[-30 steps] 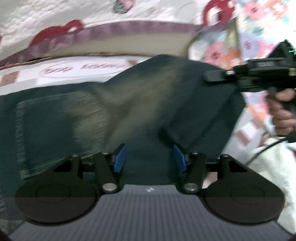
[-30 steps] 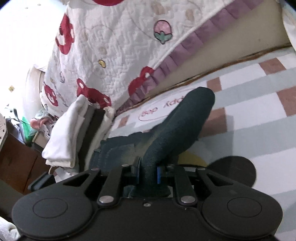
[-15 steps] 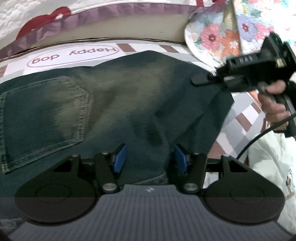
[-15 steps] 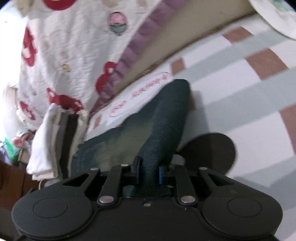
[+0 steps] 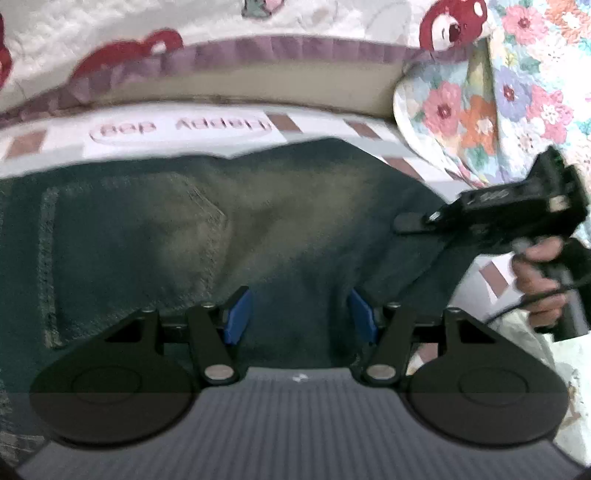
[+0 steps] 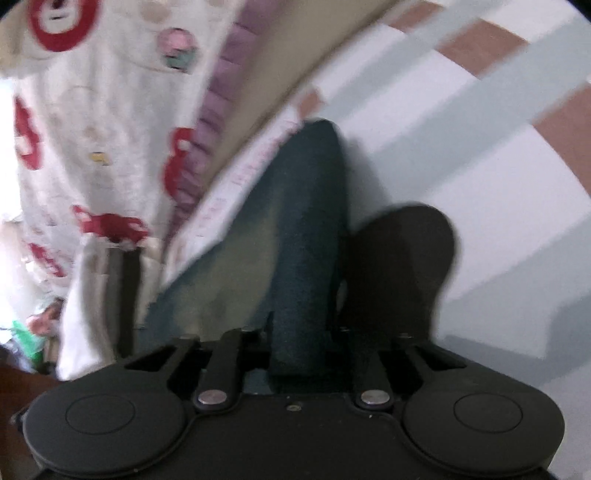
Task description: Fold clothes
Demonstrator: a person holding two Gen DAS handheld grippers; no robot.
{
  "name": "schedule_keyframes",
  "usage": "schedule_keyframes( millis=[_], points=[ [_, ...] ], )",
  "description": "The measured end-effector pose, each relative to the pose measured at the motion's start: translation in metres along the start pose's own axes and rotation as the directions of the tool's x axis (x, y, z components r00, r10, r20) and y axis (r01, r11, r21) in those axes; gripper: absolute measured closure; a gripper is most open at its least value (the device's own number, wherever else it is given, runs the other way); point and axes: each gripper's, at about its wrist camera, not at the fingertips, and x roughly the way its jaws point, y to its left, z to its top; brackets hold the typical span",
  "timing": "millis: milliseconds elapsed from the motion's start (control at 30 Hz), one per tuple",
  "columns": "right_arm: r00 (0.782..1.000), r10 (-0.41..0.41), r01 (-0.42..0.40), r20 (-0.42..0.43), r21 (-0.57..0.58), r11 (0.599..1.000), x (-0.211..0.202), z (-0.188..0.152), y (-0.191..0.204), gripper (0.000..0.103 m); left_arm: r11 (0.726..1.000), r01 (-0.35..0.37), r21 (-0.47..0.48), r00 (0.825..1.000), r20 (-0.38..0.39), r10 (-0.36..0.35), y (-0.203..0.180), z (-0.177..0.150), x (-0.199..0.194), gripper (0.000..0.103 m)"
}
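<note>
Nearest the lens in the right wrist view, the right gripper point(image 6: 297, 347) is pinching a raised ridge of the dark jeans point(image 6: 306, 221), its jaws closed on the denim so that the fold stands up off the bedsheet point(image 6: 480, 206) instead of dragging across it. Its shadow is falling on the striped sheet just beside the ridge, which suggests the cloth is being held only a little above the bed.

In the left wrist view, the left gripper point(image 5: 298, 314) is hovering over the seat of the jeans point(image 5: 258, 221) with its blue pads spread apart and nothing caught between them; it seems to be placed there to pin or take the near edge while the other side is carried. Farther off, the back pocket point(image 5: 136, 254) is lying flat and face up, and a hand point(image 5: 539, 280) is holding the right gripper at the garment's far right edge. Beyond the jeans the quilt point(image 5: 221, 26) is hanging along the bed's back edge.
</note>
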Motion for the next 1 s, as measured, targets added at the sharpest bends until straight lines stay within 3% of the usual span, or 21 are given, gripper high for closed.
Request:
schedule_keyframes(
  millis=[200, 300, 467, 633, 800, 933, 1000],
  points=[
    [0.985, 0.164, -0.156, 0.051, -0.13, 0.979, -0.019, 0.017, 0.079, 0.086, 0.997, 0.054, -0.047, 0.998, 0.044, -0.052, 0.005, 0.003, -0.012, 0.046],
    [0.978, 0.202, -0.192, 0.047, -0.17, 0.967, -0.022, 0.015, 0.1, 0.086, 0.993, 0.091, -0.07, 0.995, 0.058, -0.087, 0.006, 0.004, -0.017, 0.046],
    [0.975, 0.216, -0.206, 0.054, -0.151, 0.967, -0.028, 0.013, 0.099, 0.086, 0.985, 0.151, -0.087, 0.987, 0.072, -0.145, 0.001, 0.009, -0.023, 0.048],
    [0.956, 0.278, -0.274, 0.088, -0.06, 0.96, -0.038, 0.025, 0.093, 0.086, 0.975, 0.21, -0.071, 0.976, 0.065, -0.206, -0.017, 0.02, -0.025, 0.049],
    [0.953, 0.27, -0.261, 0.135, -0.076, 0.962, -0.073, 0.034, 0.1, 0.086, 0.962, 0.268, -0.056, 0.963, 0.057, -0.265, -0.034, 0.031, -0.027, 0.046],
    [0.96, 0.209, -0.189, 0.187, -0.12, 0.975, -0.11, 0.027, 0.101, 0.087, 0.948, 0.314, -0.044, 0.949, 0.05, -0.312, -0.048, 0.039, -0.028, 0.044],
    [0.972, 0.135, -0.113, 0.193, -0.123, 0.986, -0.114, 0.026, 0.095, 0.087, 0.96, 0.26, -0.105, 0.966, 0.041, -0.257, -0.025, 0.033, -0.039, 0.044]
  ],
)
